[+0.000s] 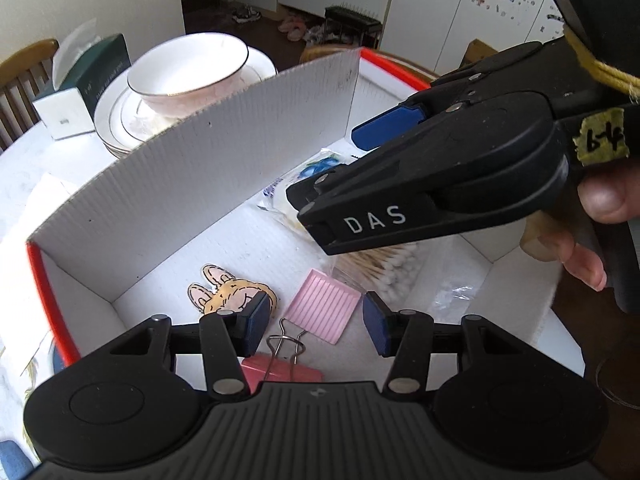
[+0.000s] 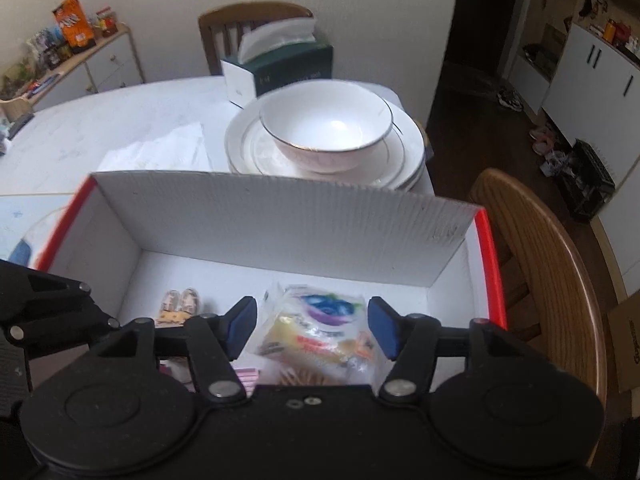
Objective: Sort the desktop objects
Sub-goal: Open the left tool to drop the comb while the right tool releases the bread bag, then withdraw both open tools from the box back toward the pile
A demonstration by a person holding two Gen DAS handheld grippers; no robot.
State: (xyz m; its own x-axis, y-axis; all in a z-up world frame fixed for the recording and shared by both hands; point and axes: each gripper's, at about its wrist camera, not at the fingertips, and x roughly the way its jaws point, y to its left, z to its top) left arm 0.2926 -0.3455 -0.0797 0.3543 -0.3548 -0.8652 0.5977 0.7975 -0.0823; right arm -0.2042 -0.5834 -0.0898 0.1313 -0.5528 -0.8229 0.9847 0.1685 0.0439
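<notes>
Pink binder clip (image 1: 280, 372) sits right under our left claw (image 1: 316, 326), inside the box (image 1: 200, 168), handles pointing away; jaws part-open, empty. Right claw (image 2: 312, 328) hangs open w/ the snack packet (image 2: 320, 332) between its pads, not gripped. Left's nearer the clip.

Both hand-held grippers, left (image 1: 316, 322) and right (image 2: 311, 328), gape, tilted downward
</notes>
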